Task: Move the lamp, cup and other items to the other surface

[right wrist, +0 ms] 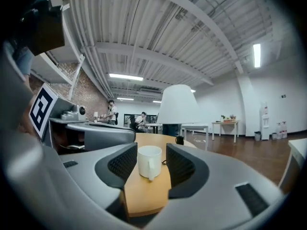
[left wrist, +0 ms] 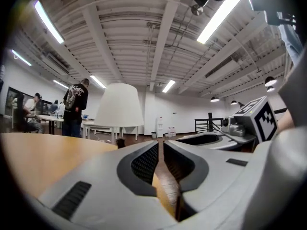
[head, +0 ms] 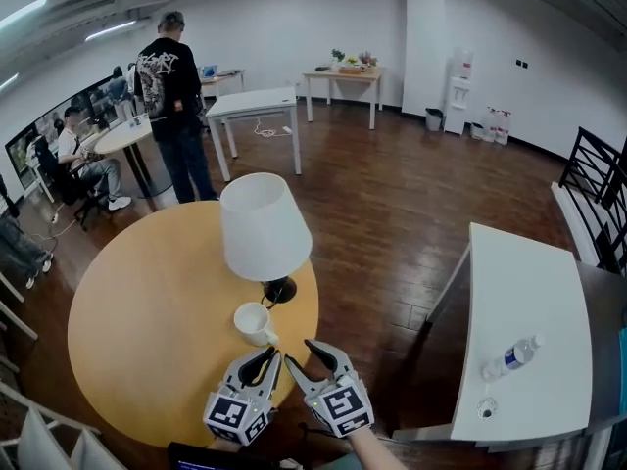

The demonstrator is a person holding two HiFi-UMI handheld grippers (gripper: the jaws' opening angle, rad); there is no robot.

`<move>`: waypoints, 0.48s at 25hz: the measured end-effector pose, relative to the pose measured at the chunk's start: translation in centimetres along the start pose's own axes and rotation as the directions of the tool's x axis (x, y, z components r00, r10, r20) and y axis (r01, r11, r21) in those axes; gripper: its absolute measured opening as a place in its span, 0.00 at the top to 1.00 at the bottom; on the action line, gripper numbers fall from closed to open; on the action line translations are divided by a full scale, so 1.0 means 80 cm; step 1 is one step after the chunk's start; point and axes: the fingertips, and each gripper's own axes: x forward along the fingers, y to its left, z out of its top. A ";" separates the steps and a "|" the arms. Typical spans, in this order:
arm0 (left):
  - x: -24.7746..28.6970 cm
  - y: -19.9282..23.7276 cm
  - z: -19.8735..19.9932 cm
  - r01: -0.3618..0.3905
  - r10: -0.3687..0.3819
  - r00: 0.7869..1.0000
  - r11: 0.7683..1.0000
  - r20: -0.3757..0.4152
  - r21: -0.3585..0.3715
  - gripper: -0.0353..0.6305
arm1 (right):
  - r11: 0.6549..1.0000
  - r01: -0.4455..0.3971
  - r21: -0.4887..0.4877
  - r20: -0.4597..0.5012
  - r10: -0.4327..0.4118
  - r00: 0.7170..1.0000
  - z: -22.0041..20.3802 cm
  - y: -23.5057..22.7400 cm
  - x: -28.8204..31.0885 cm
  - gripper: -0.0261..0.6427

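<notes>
The cup (right wrist: pixel 149 161) is framed, untouched, by the parted jaws of the right gripper (head: pixel 326 354) and likely must be reached and clamped next, while the left gripper (head: pixel 265 358) is held nearly shut and empty.

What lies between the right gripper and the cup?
Nothing but bare table. In the right gripper view the cup stands just beyond the right gripper's open jaws, untouched.

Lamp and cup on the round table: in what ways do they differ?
The lamp is far taller than the cup. The lamp has a dark base; the cup is all white. Both stand upright on the table, close together.
</notes>
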 end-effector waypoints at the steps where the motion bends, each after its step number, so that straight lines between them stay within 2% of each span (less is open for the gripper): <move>1: -0.009 0.015 -0.006 -0.030 0.030 0.999 1.000 -0.009 -0.007 0.88 | 1.000 -0.024 -0.007 -0.015 0.024 1.000 -0.010 0.007 0.017 0.66; 7: -0.033 0.073 -0.049 -0.173 0.172 0.985 0.984 -0.032 -0.033 0.88 | 0.991 -0.120 -0.053 -0.079 0.115 0.990 -0.070 0.012 0.103 0.66; 12: -0.028 0.089 -0.073 -0.221 0.220 0.975 0.975 -0.030 -0.026 0.88 | 0.984 -0.166 -0.070 -0.110 0.158 0.981 -0.111 0.010 0.147 0.67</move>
